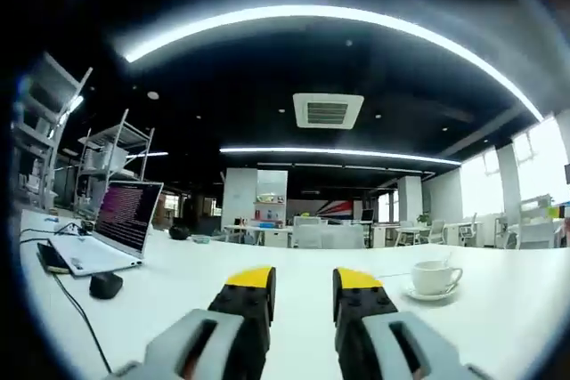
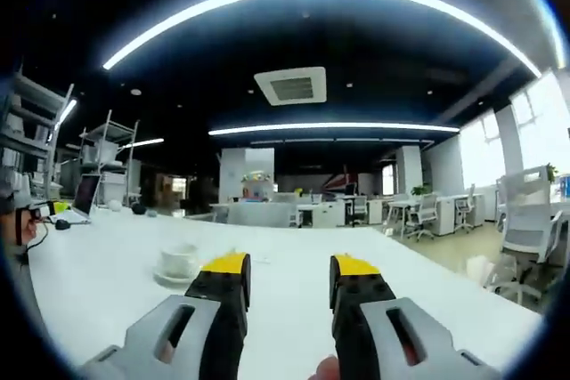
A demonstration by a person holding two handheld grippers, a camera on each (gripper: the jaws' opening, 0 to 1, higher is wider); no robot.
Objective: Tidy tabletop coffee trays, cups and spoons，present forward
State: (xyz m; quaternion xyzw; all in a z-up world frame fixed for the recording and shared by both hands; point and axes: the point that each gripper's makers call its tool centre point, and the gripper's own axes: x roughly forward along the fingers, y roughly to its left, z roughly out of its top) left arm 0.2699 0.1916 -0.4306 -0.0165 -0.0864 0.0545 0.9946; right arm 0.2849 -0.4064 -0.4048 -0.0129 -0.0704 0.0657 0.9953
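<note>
cup and saucer, lying between two empty claws

item: white cup [image 1: 434, 276] on saucer [image 1: 431, 294], on white table [image 1: 178, 300]. it lay ahead-right of the left gripper [image 1: 304, 284] and ahead-left of the right gripper [image 2: 289, 271], seemingly nearer the right. both claws stood parted, holding nothing.

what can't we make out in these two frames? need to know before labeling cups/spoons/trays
- Spoon: the cup on its saucer in the left gripper view is too small to show whether a thin handle rises from it.
- Cup in the right gripper view: pale against the white table, partly behind the right gripper; contents unreadable.
- Laptop screen text: too small.
</note>
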